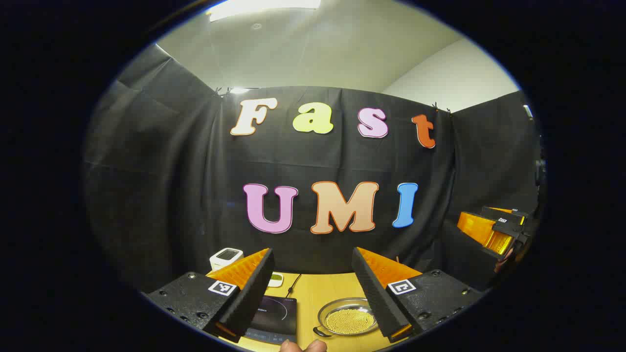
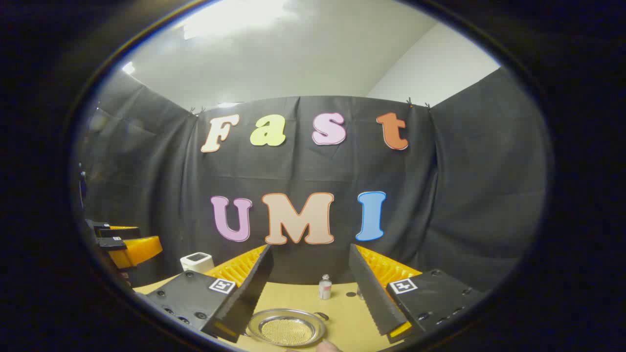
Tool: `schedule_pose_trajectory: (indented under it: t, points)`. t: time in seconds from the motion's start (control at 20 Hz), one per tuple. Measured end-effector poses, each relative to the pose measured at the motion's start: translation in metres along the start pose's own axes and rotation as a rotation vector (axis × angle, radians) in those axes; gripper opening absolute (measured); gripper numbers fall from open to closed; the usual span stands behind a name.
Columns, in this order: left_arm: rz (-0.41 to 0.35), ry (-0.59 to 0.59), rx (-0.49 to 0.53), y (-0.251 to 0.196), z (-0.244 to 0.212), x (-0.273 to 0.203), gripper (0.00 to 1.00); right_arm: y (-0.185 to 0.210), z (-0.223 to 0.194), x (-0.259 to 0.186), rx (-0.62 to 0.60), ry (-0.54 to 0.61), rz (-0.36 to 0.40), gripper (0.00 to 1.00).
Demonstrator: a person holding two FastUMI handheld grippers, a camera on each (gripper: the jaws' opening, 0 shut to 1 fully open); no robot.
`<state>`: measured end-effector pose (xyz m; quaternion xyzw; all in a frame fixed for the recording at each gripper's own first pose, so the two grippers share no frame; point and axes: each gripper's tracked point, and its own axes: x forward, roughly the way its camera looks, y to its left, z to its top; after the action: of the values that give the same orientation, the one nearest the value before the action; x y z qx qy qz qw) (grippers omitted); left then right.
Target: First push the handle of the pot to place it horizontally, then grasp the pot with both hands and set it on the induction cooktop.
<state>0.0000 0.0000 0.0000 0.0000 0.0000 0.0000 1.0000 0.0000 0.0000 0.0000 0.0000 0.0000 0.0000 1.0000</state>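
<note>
Overhead, both grippers hang above the wooden table (image 1: 313, 293) with their jaws spread wide and nothing between them. Seen from the left gripper (image 1: 313, 259), the black cooktop (image 1: 274, 318) lies on the left and the pot (image 1: 348, 319), with pale yellow grains inside, sits just beside it on the right. Seen from the right gripper (image 2: 310, 256), the pot (image 2: 286, 328) rests below, with a small bottle (image 2: 324, 287) farther back.
</note>
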Motion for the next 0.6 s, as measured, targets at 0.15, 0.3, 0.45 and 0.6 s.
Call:
schedule_pose_trajectory:
  t: [0.15, 0.3, 0.45, 0.6]
  points:
    - [0.014, 0.002, 0.003, -0.001, -0.001, -0.003, 0.96, -0.004, -0.003, -0.004, -0.002, 0.008, 0.010, 0.98]
    - [0.027, 0.021, -0.014, -0.004, -0.006, -0.006, 0.96, -0.008, -0.006, -0.006, 0.014, 0.021, 0.020, 0.98]
    - [0.038, 0.017, -0.007, -0.007, -0.003, -0.009, 0.96, -0.015, -0.002, -0.008, 0.007, 0.012, 0.019, 0.98]
    - [0.043, 0.008, 0.011, -0.011, -0.002, -0.013, 0.95, -0.016, 0.002, -0.008, 0.008, 0.003, 0.029, 0.98]
